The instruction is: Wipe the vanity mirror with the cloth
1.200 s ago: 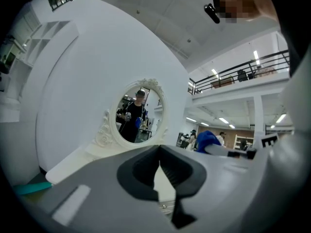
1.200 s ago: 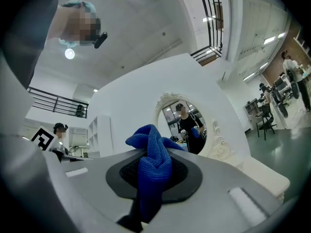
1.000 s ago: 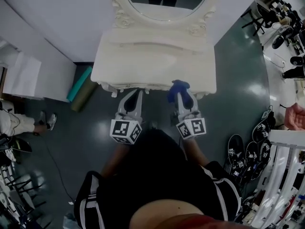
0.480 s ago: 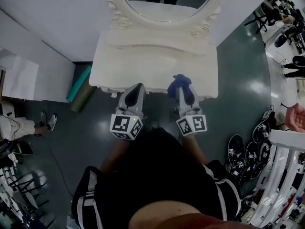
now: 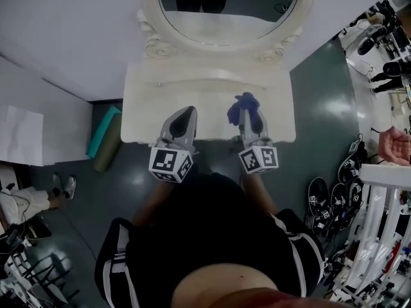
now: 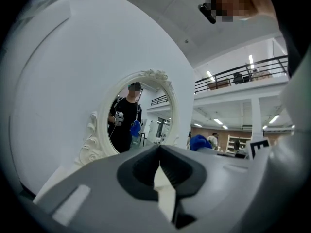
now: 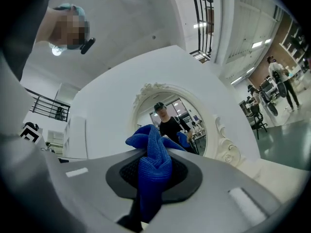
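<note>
Blue cloth (image 7: 154,165), bunched and pinched between the jaws of the right gripper (image 7: 154,174); its loose folds rise above the jaw tips. In the head view the cloth (image 5: 244,105) sits at the front of the right gripper (image 5: 252,117), above the near part of the white vanity top (image 5: 205,98), well apart from the glass.

Vanity mirror (image 5: 228,8): oval, in a carved white frame, upright at the back of the vanity top against a white wall. The bare vanity top lies between both grippers and the mirror. Through the right gripper view the mirror (image 7: 170,118) stands straight ahead past the cloth, and its glass reflects the person with the blue cloth.

Left gripper (image 5: 184,115): beside the right one, over the front edge of the vanity top. In its own view the jaws of the left gripper (image 6: 159,165) are pressed together at the tips and hold nothing; the mirror (image 6: 136,123) stands ahead and to the left.

Surroundings, head view: a green roll (image 5: 103,128) lies on the dark floor just left of the vanity, next to a darker roll. To the right, a row of dark objects with square markers (image 5: 334,204) lies on the floor by a white railing (image 5: 379,204). A hand (image 5: 395,145) shows at the right edge, and a person's leg and shoe (image 5: 61,186) at the left edge.
</note>
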A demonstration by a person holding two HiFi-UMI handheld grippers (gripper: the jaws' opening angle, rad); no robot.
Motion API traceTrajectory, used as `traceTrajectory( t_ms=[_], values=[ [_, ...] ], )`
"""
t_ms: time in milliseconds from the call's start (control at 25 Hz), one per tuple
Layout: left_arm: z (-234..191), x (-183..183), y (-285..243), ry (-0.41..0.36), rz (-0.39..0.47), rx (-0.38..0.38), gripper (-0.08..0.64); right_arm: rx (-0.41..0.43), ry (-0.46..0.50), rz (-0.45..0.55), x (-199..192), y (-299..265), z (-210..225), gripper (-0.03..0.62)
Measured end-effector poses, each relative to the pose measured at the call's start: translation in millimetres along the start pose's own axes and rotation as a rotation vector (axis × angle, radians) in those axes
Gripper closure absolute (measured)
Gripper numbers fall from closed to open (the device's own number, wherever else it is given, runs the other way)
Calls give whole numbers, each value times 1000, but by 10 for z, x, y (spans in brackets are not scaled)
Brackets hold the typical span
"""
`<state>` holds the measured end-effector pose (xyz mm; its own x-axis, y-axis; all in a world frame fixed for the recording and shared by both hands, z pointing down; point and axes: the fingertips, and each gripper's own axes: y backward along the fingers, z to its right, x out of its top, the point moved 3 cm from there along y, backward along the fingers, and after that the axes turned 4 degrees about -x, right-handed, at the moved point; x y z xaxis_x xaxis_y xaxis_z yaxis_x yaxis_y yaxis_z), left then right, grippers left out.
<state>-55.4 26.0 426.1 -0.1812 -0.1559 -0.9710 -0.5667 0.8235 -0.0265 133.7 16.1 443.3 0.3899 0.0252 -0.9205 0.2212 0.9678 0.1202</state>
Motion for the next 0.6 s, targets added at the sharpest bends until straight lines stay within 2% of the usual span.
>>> traceTrajectory(
  t_ms=[280, 600],
  values=[
    [-478, 248, -194, -4, 5, -44, 551, -70, -69, 38, -83, -473, -95, 545],
    [-650, 277, -594, 11, 13, -43, 552, -78, -111, 40, -116, -1002, 102, 545]
  ],
)
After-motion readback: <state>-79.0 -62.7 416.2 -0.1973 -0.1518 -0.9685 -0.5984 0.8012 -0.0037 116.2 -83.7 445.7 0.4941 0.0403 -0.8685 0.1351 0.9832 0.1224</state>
